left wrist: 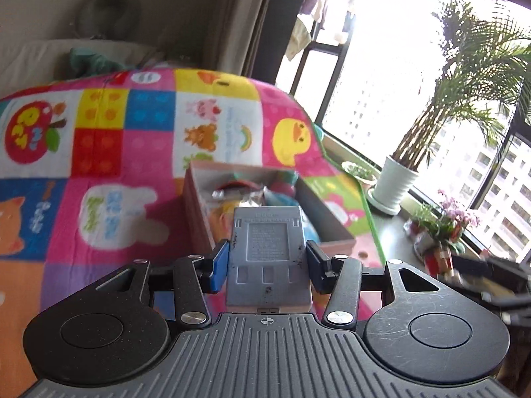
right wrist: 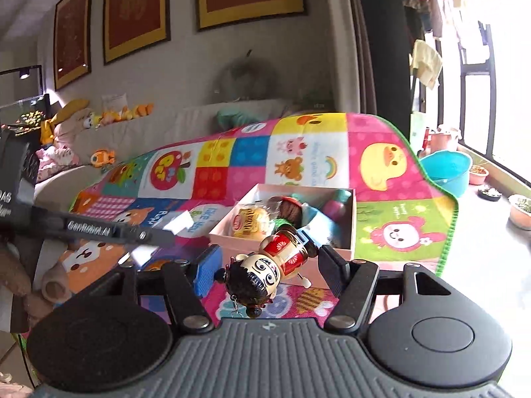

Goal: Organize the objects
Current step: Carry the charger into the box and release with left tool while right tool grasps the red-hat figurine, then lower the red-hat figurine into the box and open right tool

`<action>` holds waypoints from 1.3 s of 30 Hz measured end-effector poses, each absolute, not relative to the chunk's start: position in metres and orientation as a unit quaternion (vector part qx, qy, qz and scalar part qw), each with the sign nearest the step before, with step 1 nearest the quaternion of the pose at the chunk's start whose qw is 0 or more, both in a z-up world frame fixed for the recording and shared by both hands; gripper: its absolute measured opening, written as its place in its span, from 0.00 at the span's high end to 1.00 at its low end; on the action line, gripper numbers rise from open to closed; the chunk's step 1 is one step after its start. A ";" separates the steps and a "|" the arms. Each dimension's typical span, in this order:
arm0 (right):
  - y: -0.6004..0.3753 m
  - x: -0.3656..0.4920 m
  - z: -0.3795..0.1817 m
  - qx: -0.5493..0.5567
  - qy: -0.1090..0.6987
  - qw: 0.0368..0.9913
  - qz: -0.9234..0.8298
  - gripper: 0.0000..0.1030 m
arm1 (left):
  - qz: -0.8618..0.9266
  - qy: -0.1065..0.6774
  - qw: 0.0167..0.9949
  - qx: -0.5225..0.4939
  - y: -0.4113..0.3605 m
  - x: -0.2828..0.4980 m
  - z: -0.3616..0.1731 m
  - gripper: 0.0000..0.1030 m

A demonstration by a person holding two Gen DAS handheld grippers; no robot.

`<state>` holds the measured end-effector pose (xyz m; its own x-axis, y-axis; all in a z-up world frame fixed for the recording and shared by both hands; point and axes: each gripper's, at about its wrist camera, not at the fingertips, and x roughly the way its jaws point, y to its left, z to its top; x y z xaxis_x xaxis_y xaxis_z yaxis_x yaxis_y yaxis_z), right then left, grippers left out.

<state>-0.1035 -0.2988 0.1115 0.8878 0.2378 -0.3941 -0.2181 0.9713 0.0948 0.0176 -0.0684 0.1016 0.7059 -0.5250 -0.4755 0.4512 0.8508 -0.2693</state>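
My left gripper [left wrist: 268,263] is shut on a grey, flat, rectangular plastic device [left wrist: 269,252] that lies lengthwise between the blue pads. It hangs just in front of an open pink cardboard box [left wrist: 332,232] on the colourful patchwork blanket [left wrist: 116,172]. My right gripper [right wrist: 268,268] is shut on a small wind-up doll [right wrist: 265,268] with black hair and a red body. The doll lies crosswise between the fingers, above the blanket, near the front wall of the same box [right wrist: 298,187]. The box holds several toys and a yellow snack packet [right wrist: 247,224].
The blanket [right wrist: 298,152] covers a raised surface. Behind it stands a sofa with plush toys [right wrist: 66,126]. At the window side are a potted palm [left wrist: 398,179], flowers [left wrist: 444,225] and a turquoise basin [right wrist: 448,169]. A black bar of the other gripper [right wrist: 93,229] crosses the left.
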 end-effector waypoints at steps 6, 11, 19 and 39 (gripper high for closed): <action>-0.321 -0.097 0.091 0.050 0.224 0.968 0.102 0.37 | -0.273 0.291 0.912 -0.098 -0.144 0.095 0.086 0.49; -0.338 -0.086 0.069 0.064 0.249 0.963 0.083 0.37 | -0.214 0.321 0.922 -0.048 -0.179 0.123 0.041 0.47; -0.348 -0.077 0.045 0.078 0.268 0.957 0.075 0.37 | -0.232 0.262 0.937 -0.012 -0.167 0.096 0.052 0.49; -0.317 -0.020 0.104 0.031 0.233 0.965 0.112 0.37 | -0.214 0.259 0.935 -0.114 0.024 0.000 0.073 0.51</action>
<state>-0.0201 -0.3172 0.1042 0.8661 0.2302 -0.4437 -0.2009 0.9731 0.1126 0.0002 0.0238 0.0732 0.7736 -0.4601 -0.4356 0.3415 0.8819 -0.3251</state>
